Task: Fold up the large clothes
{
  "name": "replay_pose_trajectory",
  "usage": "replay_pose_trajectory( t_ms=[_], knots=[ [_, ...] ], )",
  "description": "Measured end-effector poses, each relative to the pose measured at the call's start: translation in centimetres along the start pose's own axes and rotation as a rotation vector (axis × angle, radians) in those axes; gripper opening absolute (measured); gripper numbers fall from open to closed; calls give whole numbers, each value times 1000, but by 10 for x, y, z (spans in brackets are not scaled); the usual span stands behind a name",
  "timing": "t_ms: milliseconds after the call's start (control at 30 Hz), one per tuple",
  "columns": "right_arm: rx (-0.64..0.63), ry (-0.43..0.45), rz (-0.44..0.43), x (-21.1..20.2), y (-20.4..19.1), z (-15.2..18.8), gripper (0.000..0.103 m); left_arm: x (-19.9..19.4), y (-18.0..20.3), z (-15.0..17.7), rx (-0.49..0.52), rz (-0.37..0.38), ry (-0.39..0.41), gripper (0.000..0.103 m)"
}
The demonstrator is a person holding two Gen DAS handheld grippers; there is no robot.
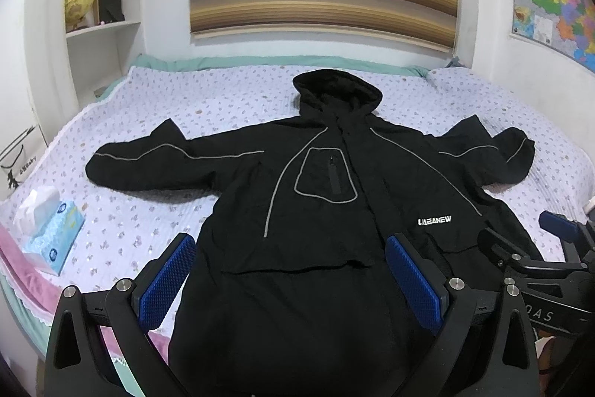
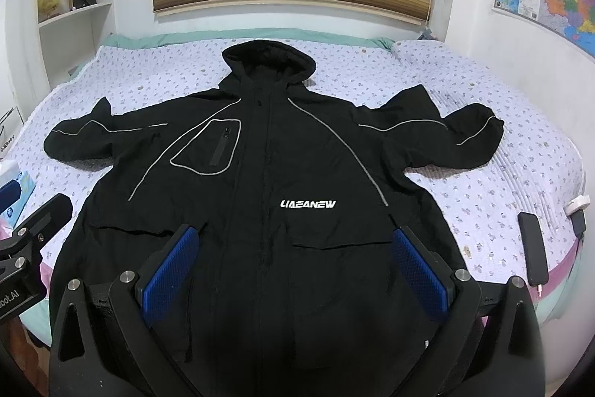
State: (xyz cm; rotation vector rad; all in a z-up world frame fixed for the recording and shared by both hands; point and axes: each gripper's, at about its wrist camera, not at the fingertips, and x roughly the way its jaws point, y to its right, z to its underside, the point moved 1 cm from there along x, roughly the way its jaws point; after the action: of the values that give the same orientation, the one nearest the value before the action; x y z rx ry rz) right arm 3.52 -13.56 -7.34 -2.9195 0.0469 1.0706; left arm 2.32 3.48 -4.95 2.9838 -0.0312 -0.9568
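Blue-padded fingers (image 1: 167, 278) of the left gripper (image 1: 290, 281) frame the near hem of a black hooded jacket (image 1: 316, 211), jaws spread wide and holding nothing. Beside it, the right gripper (image 2: 297, 270) hangs equally wide open and empty above the lower front of the garment. Laid face up on a floral bedspread (image 1: 223, 99), the jacket has its hood (image 2: 267, 62) pointing to the far wall and both sleeves stretched out left and right, apparently smoothed flat so that a fold can begin cleanly. No fold is made yet. A tissue box (image 1: 48, 229) sits near the left edge of the bed and a dark phone-like slab (image 2: 531, 248) near the right, both clear of the sleeves, likely leaving room to work.
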Motion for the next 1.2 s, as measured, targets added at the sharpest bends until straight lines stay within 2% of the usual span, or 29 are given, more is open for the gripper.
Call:
replay_pose_trajectory(
  t_ms=[167,267,333,400,467,567,633,700,800,867,1033,1133,1200],
  knots=[
    [-64,-19,-79,16,-31,-6,103,15,-28,-1,-30,-48,-18,101],
    [-134,-25,-173,27,-60,-16,103,24,-64,-7,-45,-84,9,101],
    [-162,-23,-225,38,-77,-28,103,35,-95,-16,-69,-150,7,101],
    [-175,-13,-259,50,-90,-42,103,45,-135,-27,-133,-200,8,101],
    [-165,-29,-337,66,-99,-58,103,57,-179,-40,-211,-226,5,101],
    [-103,-78,-510,105,-103,-85,103,75,-241,-55,-334,-196,-1,101],
    [-83,-79,-577,131,-104,-97,103,87,-276,-61,-422,-176,-9,102],
    [-83,-47,-551,156,-104,-105,103,97,-305,-67,-486,-180,-6,102],
    [-94,-33,-403,195,-106,-102,103,118,-335,-75,-548,-216,-18,102],
    [-92,-46,-367,218,-108,-94,103,135,-349,-79,-593,-217,-27,102],
    [-50,-156,-309,270,-109,-59,103,196,-387,-77,-754,-228,-76,102],
    [-46,-135,-317,263,-104,-55,103,231,-407,-63,-840,-243,-106,102],
    [-48,-138,-317,265,-105,-55,103,249,-415,-51,-872,-275,-97,101]
  ],
)
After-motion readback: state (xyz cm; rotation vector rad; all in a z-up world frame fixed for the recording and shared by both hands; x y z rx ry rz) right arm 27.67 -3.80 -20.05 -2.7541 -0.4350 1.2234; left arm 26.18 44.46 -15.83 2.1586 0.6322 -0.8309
